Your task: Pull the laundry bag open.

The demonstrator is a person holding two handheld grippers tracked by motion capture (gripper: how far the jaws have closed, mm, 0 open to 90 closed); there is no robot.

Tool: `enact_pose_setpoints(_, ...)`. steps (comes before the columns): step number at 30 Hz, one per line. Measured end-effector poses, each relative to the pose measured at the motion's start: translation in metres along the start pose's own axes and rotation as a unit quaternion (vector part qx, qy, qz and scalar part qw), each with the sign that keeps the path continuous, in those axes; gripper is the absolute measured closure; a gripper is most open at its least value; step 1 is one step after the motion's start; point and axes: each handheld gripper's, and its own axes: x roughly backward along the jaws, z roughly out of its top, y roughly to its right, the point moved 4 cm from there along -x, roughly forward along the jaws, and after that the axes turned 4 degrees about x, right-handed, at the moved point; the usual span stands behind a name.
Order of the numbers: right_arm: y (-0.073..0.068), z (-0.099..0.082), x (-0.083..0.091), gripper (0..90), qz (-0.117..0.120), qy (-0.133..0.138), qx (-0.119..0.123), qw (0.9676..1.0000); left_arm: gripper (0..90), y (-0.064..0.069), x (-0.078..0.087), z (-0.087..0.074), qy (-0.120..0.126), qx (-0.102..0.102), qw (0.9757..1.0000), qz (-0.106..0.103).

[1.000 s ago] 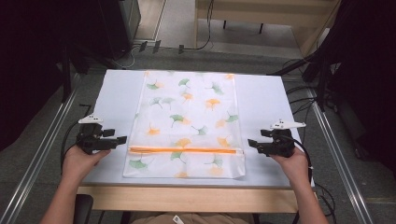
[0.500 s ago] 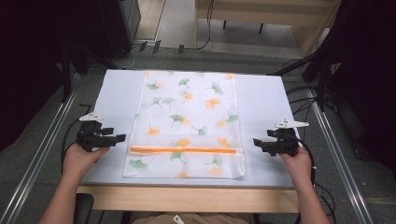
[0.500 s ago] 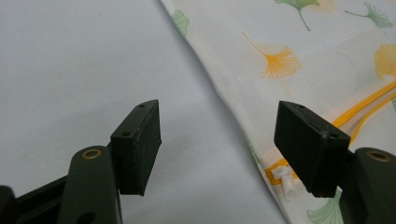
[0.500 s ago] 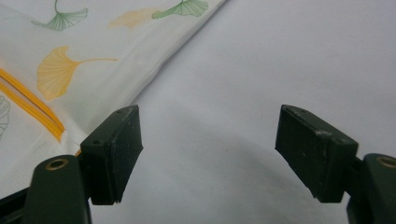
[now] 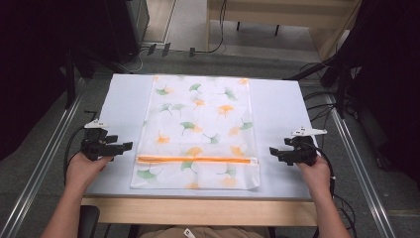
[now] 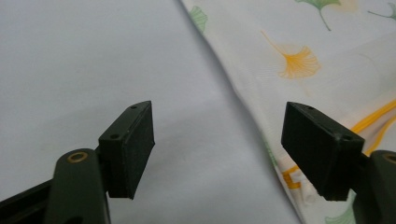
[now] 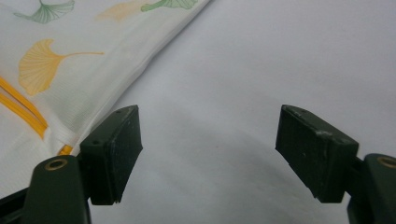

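A white cloth bag [image 5: 198, 131] printed with green and orange ginkgo leaves lies flat in the middle of the table, an orange zipper [image 5: 197, 159] running across it near my side. My left gripper [image 5: 130, 145] is open just left of the zipper's end, jaws pointing at the bag's edge [image 6: 243, 98] without touching it. My right gripper [image 5: 272, 151] is open a short way right of the zipper's other end, with the bag's side edge [image 7: 140, 65] off to its left. Nothing is between either pair of jaws.
The table top [image 5: 282, 109] is a pale sheet with a wooden front edge [image 5: 198, 210]. Metal rails [image 5: 42, 163] run along both sides, and cables [image 5: 322, 99] lie on the floor at the right and behind.
Both grippers have drawn slightly outward, away from the bag's sides. The bag has not moved.
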Motion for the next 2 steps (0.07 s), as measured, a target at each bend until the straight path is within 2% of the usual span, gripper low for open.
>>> enact_pose_setpoints(2,0.0011,-0.0007,-0.0005,22.9,-0.003,-0.002,0.002,1.0000,23.4,-0.0014,-0.0008,-0.0001,0.000,0.001,1.0000,0.004)
